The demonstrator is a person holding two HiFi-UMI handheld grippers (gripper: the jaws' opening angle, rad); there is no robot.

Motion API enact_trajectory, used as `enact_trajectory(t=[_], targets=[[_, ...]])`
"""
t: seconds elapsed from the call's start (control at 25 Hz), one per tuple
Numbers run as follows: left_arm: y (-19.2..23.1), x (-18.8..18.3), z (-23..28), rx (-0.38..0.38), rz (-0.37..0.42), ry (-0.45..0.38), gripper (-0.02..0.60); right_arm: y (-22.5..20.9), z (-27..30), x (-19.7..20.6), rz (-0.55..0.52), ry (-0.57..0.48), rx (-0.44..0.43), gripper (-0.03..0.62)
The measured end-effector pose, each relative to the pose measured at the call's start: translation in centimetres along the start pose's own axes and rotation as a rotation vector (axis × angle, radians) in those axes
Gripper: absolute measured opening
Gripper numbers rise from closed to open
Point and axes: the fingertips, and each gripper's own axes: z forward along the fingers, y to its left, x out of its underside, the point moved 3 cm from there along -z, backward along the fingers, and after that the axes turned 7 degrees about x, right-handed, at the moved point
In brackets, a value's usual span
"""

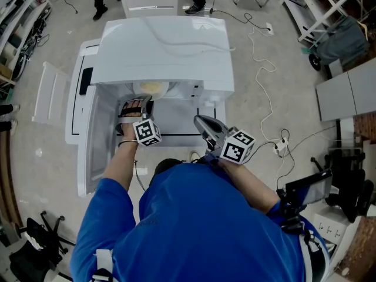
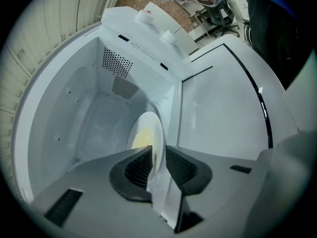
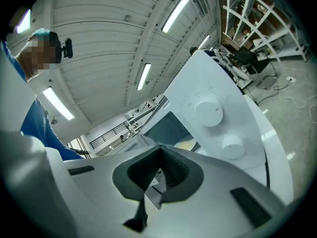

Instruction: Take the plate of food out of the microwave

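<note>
The white microwave (image 1: 164,46) stands with its door (image 1: 88,140) swung open to the left. Inside, at the mouth of the cavity, sits a white plate (image 1: 151,87) with yellow food (image 2: 141,139). My left gripper (image 1: 141,103) reaches into the opening. In the left gripper view its jaws (image 2: 158,150) straddle the near rim of the plate (image 2: 148,125), and the pads stand slightly off it. My right gripper (image 1: 200,121) hovers in front of the microwave, right of the cavity, with its tips (image 3: 159,150) together and nothing in them. It points at the panel with two knobs (image 3: 208,110).
The microwave rests on a white table (image 1: 176,125) marked with black lines. Cables (image 1: 264,93) and a power strip (image 1: 281,147) lie on the floor to the right. White shelving (image 1: 329,4) stands at the far right, and people's feet (image 1: 197,4) show at the top.
</note>
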Motion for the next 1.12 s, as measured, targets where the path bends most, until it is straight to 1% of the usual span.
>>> enact_trajectory(t=[0.4,0.76,1.12], targets=[[0.3,0.1,0.5,-0.018,-0.004,-0.006,0.071,-0.1,0.2,0.1,-0.001,0.016,0.001,-0.008],[0.2,-0.6,-0.9,-0.059,0.007,-0.041,0.051,-0.1,0.1,0.4,0.001,0.017,-0.003,-0.008],[-0.2,-1.1,-3.1,-0.115,0.056,-0.069,0.026,0.3,-0.1,1.0,-0.007,0.044,-0.003,-0.008]])
